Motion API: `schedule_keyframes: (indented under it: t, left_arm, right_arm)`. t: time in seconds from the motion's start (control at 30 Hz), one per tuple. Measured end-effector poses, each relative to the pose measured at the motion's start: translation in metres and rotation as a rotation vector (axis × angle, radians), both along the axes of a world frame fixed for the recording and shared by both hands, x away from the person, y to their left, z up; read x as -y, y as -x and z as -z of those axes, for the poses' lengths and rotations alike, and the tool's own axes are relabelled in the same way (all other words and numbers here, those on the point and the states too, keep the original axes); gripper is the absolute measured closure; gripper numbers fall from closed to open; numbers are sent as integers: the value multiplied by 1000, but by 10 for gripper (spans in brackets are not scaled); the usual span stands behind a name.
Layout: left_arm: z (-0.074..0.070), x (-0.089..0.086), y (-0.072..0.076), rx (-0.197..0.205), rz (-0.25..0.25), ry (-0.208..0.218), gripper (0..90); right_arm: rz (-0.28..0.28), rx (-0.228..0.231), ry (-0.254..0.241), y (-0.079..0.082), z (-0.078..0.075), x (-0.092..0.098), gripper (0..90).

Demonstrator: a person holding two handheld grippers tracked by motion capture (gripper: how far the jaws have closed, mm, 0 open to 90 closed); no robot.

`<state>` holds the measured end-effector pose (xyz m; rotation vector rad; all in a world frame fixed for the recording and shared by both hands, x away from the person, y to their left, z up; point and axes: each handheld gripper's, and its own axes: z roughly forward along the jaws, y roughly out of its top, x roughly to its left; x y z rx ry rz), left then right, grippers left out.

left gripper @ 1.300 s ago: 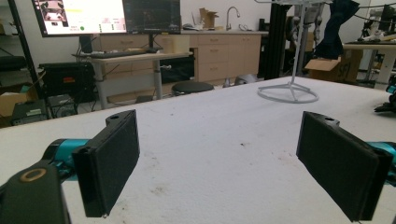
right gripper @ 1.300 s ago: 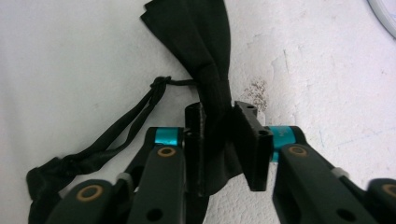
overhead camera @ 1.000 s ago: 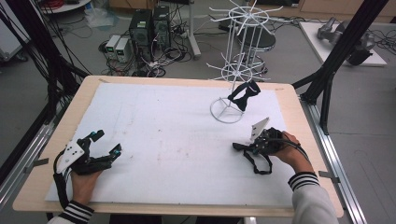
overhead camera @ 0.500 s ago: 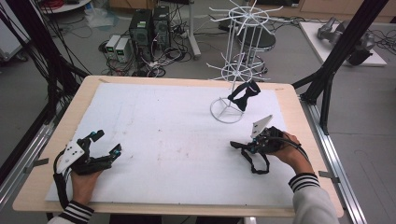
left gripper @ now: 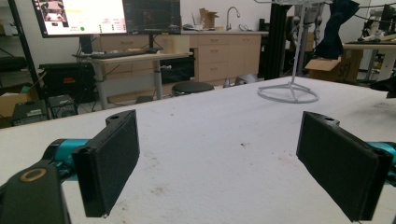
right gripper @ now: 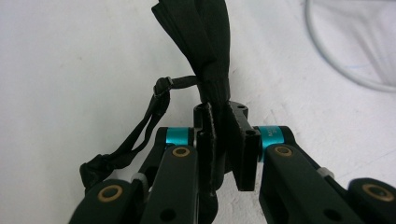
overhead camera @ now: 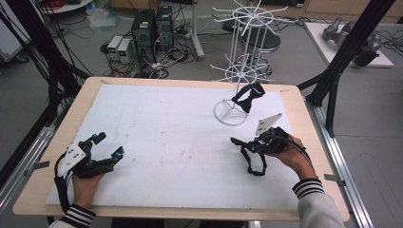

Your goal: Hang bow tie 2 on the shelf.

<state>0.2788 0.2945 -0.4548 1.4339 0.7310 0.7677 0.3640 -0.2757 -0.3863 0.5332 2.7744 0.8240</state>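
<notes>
White table point(overhead camera: 157, 123); wire rack point(overhead camera: 240, 71) at 1 o'clock w/ a black bow tie point(overhead camera: 248, 96) hung on it. Left gripper point(overhead camera: 105, 148) at 8, jaws apart, holding nothing. Right gripper point(overhead camera: 243, 144) at 4, clamped on 2nd black bow tie point(right gripper: 205, 42); long axis runs along jaws, strap point(overhead camera: 254, 164) trailing toward 6.

- My right gripper point(overhead camera: 239, 142) sits on the table's point(overhead camera: 180, 118) right side, clamping a bow tie point(right gripper: 205, 51).
- Behind it stands the wire rack point(overhead camera: 237, 76) (another bow tie point(overhead camera: 248, 96) hangs there).
- My left gripper point(overhead camera: 108, 145) rests near-left, well apart.
</notes>
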Motion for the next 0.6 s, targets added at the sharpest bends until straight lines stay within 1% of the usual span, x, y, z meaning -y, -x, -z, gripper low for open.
schedule_keyframes:
  t: [0.03, 0.1, 0.13, 0.17, 0.23, 0.27, 0.33, 0.37, 0.43, 0.5, 0.6]
  left_arm:
    - [0, 0, 0, 1, -1, 0, 137]
    - [0, 0, 0, 2, -1, -1, 137]
    - [0, 0, 0, 1, -1, -1, 137]
    - [0, 0, 0, 1, -1, -1, 137]
    - [0, 0, 0, 2, -1, -2, 137]
    - [0, 0, 0, 2, -1, -1, 137]
    - [0, 0, 0, 2, -1, -1, 137]
    - [0, 0, 0, 2, -1, -1, 137]
    - [0, 0, 0, 2, -1, 0, 137]
    - [0, 0, 0, 2, -1, 0, 137]
    - [0, 0, 0, 2, -1, 0, 137]
  right_arm:
    - [-3, 1, -20, 0, -1, 0, 826]
    - [16, 5, -42, 1, -3, 1, 826]
    - [28, -4, -59, 1, -4, 2, 826]
    - [49, -8, -85, 2, -6, 3, 826]
    - [64, -11, -121, 2, -9, 5, 826]
    - [78, -11, -151, 2, -11, 6, 826]
    - [89, -8, -197, 3, -14, 7, 826]
    - [96, -3, -228, 3, -16, 8, 825]
    - [103, 4, -268, 4, -19, 9, 825]
    - [105, 17, -303, 5, -21, 11, 825]
    - [108, 48, -357, 7, -22, 12, 825]
